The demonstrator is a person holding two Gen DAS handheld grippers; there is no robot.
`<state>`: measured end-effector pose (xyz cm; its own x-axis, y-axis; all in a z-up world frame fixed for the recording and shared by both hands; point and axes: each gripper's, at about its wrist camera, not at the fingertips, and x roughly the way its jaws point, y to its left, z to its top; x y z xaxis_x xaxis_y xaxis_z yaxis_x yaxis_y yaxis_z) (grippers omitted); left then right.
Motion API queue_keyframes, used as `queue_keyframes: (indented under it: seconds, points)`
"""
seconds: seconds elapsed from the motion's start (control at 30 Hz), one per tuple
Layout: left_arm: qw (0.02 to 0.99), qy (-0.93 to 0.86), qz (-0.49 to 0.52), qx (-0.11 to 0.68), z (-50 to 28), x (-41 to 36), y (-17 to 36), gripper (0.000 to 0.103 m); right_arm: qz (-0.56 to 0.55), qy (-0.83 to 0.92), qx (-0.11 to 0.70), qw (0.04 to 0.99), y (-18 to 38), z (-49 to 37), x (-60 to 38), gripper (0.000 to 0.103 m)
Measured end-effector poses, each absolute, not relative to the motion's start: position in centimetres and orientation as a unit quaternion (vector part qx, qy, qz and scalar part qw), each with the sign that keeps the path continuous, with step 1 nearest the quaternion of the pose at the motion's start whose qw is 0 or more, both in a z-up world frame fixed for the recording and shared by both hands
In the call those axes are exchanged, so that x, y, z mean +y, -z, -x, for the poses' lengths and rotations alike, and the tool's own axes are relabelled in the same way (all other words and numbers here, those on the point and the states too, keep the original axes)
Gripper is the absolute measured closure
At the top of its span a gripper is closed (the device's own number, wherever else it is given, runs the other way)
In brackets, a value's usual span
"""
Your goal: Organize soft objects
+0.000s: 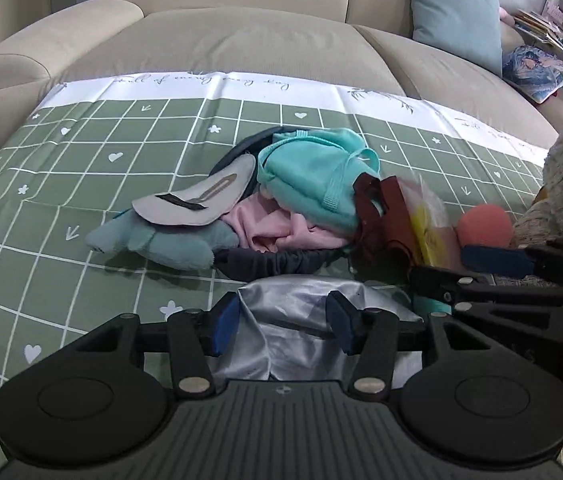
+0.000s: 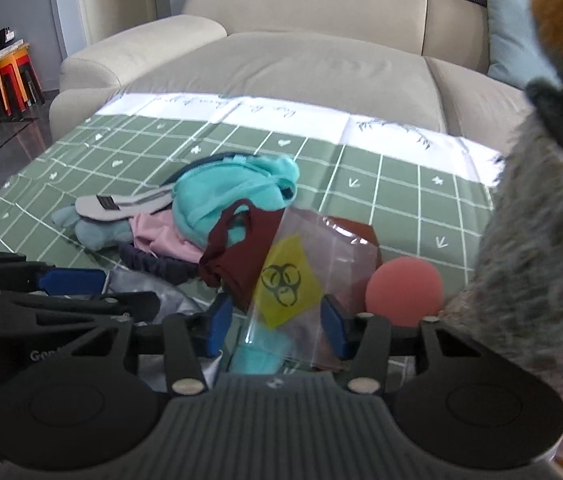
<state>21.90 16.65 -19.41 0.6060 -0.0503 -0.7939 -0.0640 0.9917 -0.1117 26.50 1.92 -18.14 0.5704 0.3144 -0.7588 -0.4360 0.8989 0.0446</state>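
Left hand-held gripper (image 1: 286, 322): jaws apart, straddling silver satin cloth (image 1: 289, 316), pads not pressing it. Right hand-held gripper (image 2: 277, 326): jaws apart around clear bag (image 2: 301, 280) with yellow label, pads clear of it. Pile of soft items (image 1: 301, 200) lies just beyond both. Surface: green checked cloth (image 1: 81, 160) over counter. Room: beige sofa (image 1: 241, 20) behind.

Green cloth with white grid, hearts and arrows (image 1: 121, 168) over the surface. Turquoise fleece garment (image 1: 309, 176), pink fabric (image 1: 273, 228), maroon top (image 2: 241, 248). Coral foam ball (image 2: 403, 292); clear bag with yellow biohazard label (image 2: 285, 280).
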Motion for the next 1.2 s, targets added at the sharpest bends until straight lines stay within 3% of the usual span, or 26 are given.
queue_keyframes:
  seconds: [0.07,0.13,0.23,0.33,1.2]
  points:
    - [0.893,-0.003,0.067,0.446,-22.1,16.5,19.7,0.068,0.074,-0.215,0.418,0.880,18.6,-26.6,2.1,0.065]
    - [0.891,0.001,0.062,0.450,-22.3,16.3,20.0,0.077,0.077,-0.220,0.418,0.878,18.9,-26.4,2.2,0.080]
    - [0.892,0.000,0.047,0.450,-22.1,15.8,20.2,0.094,0.080,-0.227,0.419,0.876,19.0,-25.9,2.2,0.091]
    - [0.892,0.003,0.054,0.450,-22.1,15.8,20.2,0.100,0.082,-0.230,0.420,0.874,18.8,-25.5,2.0,0.102]
    - [0.924,0.010,0.014,0.382,-14.1,12.2,9.8,0.101,0.090,-0.256,0.367,0.890,9.7,-15.3,-1.2,0.103]
